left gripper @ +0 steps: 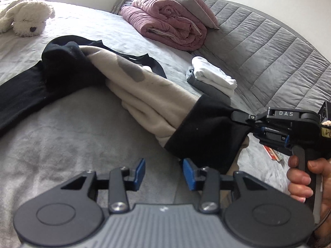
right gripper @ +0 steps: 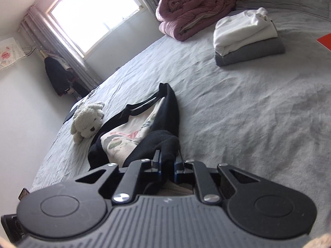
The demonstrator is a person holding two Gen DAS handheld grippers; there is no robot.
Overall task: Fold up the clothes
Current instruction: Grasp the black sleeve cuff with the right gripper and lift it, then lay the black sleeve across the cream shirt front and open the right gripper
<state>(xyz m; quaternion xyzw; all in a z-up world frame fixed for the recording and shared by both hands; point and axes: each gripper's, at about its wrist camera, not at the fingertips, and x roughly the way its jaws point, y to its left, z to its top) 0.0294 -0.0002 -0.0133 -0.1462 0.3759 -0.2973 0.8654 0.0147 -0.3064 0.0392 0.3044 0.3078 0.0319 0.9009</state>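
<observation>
A cream and black sweatshirt (left gripper: 144,91) lies bunched across the grey bed (left gripper: 62,136), one black sleeve trailing to the left. Its black hem (left gripper: 206,130) is lifted at the right, where my right gripper (left gripper: 244,116) is shut on it, held by a hand (left gripper: 300,177). My left gripper (left gripper: 163,172) hovers open just in front of that hem, blue pads apart, nothing between them. In the right wrist view my right gripper (right gripper: 167,162) pinches black fabric (right gripper: 163,142), and the sweatshirt's printed cream front (right gripper: 124,140) stretches away toward the far bed edge.
A white plush dog (left gripper: 26,16) lies at the far left of the bed. A rolled pink quilt (left gripper: 165,24) and grey pillow sit by the padded headboard (left gripper: 269,47). A folded white and grey stack (right gripper: 248,39) rests near them. A red item (left gripper: 273,154) lies under the right gripper.
</observation>
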